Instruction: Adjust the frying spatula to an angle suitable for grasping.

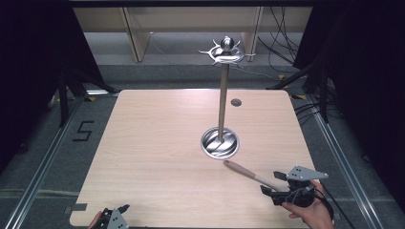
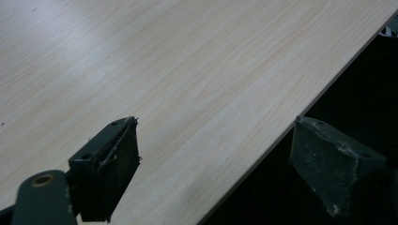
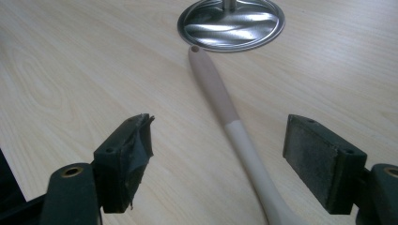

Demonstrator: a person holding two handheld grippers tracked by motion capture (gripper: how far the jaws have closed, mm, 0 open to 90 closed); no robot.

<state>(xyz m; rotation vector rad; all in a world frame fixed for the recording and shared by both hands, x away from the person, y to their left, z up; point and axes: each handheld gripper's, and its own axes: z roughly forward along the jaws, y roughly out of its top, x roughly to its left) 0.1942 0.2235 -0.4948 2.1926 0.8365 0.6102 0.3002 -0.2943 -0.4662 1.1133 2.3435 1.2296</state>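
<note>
Right gripper [image 3: 218,159]: jaws held wide apart, straddling the handle of a wooden utensil [image 3: 225,112] lying flat on the table [image 3: 70,70]; nothing is clamped, apparently in readiness for a grasp. The utensil's holed tip lies ahead of the jaws, just short of the steel base dish [image 3: 232,23] of a hanging stand [image 1: 222,102]; its working end is hidden below the jaws. The dish holds only the pole. Left gripper [image 2: 216,164]: jaws apart, empty, parked over the table's near edge.

stand [image 1: 221,105] mid-table, spoon [image 1: 248,173] beside base
</note>
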